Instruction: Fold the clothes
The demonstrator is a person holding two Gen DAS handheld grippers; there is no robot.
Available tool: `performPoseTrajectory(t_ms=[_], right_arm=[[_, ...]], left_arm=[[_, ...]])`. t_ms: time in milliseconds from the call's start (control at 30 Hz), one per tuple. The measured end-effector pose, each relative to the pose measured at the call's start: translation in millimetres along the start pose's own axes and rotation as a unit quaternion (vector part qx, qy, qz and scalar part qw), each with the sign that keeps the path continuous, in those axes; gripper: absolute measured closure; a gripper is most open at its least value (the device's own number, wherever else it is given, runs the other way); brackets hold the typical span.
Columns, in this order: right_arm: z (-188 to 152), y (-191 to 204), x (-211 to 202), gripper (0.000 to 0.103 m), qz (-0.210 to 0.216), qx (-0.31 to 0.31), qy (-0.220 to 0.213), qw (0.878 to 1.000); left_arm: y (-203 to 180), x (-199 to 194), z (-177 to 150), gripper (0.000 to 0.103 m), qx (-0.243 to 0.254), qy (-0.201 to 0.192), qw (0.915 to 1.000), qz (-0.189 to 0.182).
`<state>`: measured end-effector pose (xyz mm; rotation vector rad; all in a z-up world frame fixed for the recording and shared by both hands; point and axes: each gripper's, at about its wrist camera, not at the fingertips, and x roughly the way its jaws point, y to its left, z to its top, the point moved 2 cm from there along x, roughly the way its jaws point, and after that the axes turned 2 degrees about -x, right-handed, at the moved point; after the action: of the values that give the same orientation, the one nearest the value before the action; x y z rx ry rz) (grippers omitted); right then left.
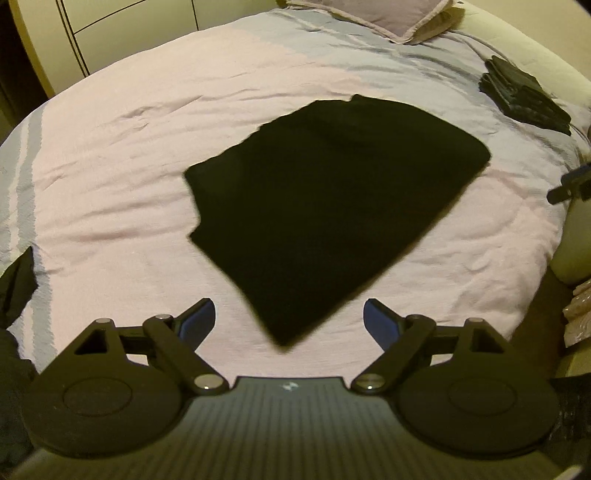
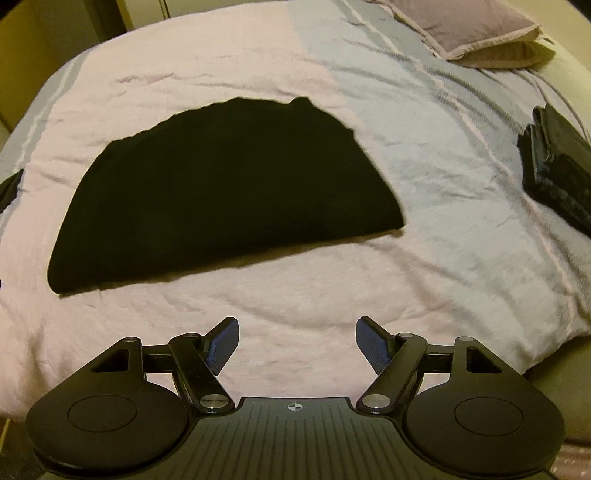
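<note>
Black folded garment (image 1: 325, 206) flat mid-frame on the pink bed cover (image 1: 110, 206), left hand-held gripper (image 1: 289, 319) spread and empty, right hand-held gripper (image 2: 297, 345) likewise, folded dark stack (image 2: 557, 166) far right.

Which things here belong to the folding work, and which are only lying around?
For the job: black garment spread on the bed cover; folded dark stack; left claw and right claw, both open and empty.

Lying about: pillow; wardrobe.

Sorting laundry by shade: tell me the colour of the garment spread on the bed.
Black garment; it shows best in the right wrist view.
</note>
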<state>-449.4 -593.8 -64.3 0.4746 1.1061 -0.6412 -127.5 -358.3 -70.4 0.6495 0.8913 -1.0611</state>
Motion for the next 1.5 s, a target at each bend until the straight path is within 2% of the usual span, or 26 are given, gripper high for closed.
performPoseTrajectory(t_ms=[200, 367, 467, 533, 600, 700, 767, 833, 1000, 1067, 1167, 1233, 1300, 1367, 1433, 1467, 1500], right_arm=[[2.3, 39.4, 14.8, 0.030, -0.007, 0.011, 0.007, 1.000], [6.0, 55.4, 16.8, 0.029, -0.012, 0.024, 0.006, 1.000], [6.9, 62.7, 18.2, 0.029, -0.009, 0.028, 0.009, 1.000], [6.4, 71.5, 18.4, 0.029, -0.002, 0.021, 0.009, 1.000], [6.8, 87.3, 19.4, 0.029, 0.006, -0.011, 0.006, 1.000], [8.0, 123.4, 21.9, 0.029, 0.011, -0.099, -0.009, 0.995], [7.4, 150.7, 26.6, 0.029, 0.015, -0.160, -0.023, 0.987], [4.0, 182.4, 37.3, 0.029, 0.023, -0.224, -0.036, 0.974], [-16.4, 259.0, 77.4, 0.029, 0.029, -0.386, -0.069, 0.919], [-26.9, 286.6, 99.5, 0.029, 0.025, -0.447, -0.083, 0.890], [-42.9, 317.3, 141.2, 0.029, -0.012, -0.521, -0.087, 0.849], [-48.2, 324.1, 164.1, 0.029, -0.024, -0.539, -0.086, 0.838], [-50.4, 330.6, 182.4, 0.029, -0.036, -0.554, -0.094, 0.827], [-49.6, 332.9, 190.2, 0.030, -0.046, -0.561, -0.112, 0.819], [-39.3, 329.0, 186.8, 0.047, -0.036, -0.540, -0.115, 0.833], [-33.8, 326.9, 184.8, 0.062, -0.030, -0.528, -0.115, 0.841], [-28.4, 324.8, 182.7, 0.071, -0.024, -0.517, -0.116, 0.848]], left_arm=[[39.1, 10.8, -4.7, 0.018, 0.028, 0.012, 0.9995, -0.006], [53.4, 18.6, 1.9, 0.018, 0.052, 0.011, 0.9984, -0.017], [53.4, 23.3, 6.0, 0.018, 0.098, 0.008, 0.9949, -0.022], [53.4, 26.3, 7.3, 0.018, 0.141, 0.004, 0.9897, -0.021], [54.5, 28.9, 5.7, 0.018, 0.208, -0.003, 0.9782, -0.010], [58.4, 40.3, -1.8, 0.018, 0.302, -0.010, 0.9531, 0.013], [61.2, 49.8, -7.6, 0.018, 0.356, -0.015, 0.9341, 0.022], [63.4, 60.7, -12.3, 0.018, 0.392, -0.023, 0.9195, 0.017], [68.1, 95.3, -25.2, 0.018, 0.448, -0.036, 0.8932, -0.005], [70.2, 110.9, -29.7, 0.018, 0.468, -0.043, 0.8826, -0.007], [75.7, 133.0, -34.8, 0.018, 0.486, -0.056, 0.8720, -0.006], [80.2, 146.5, -37.3, 0.018, 0.499, -0.067, 0.8638, -0.005], [83.4, 158.5, -39.5, 0.017, 0.519, -0.083, 0.8506, 0.000], [84.8, 169.8, -42.0, 0.016, 0.543, -0.103, 0.8334, 0.008], [85.7, 179.9, -42.7, 0.011, 0.564, -0.123, 0.8163, 0.012], [85.9, 185.1, -42.6, 0.011, 0.575, -0.132, 0.8072, 0.013], [85.5, 189.5, -42.1, 0.011, 0.586, -0.140, 0.7983, 0.013]])
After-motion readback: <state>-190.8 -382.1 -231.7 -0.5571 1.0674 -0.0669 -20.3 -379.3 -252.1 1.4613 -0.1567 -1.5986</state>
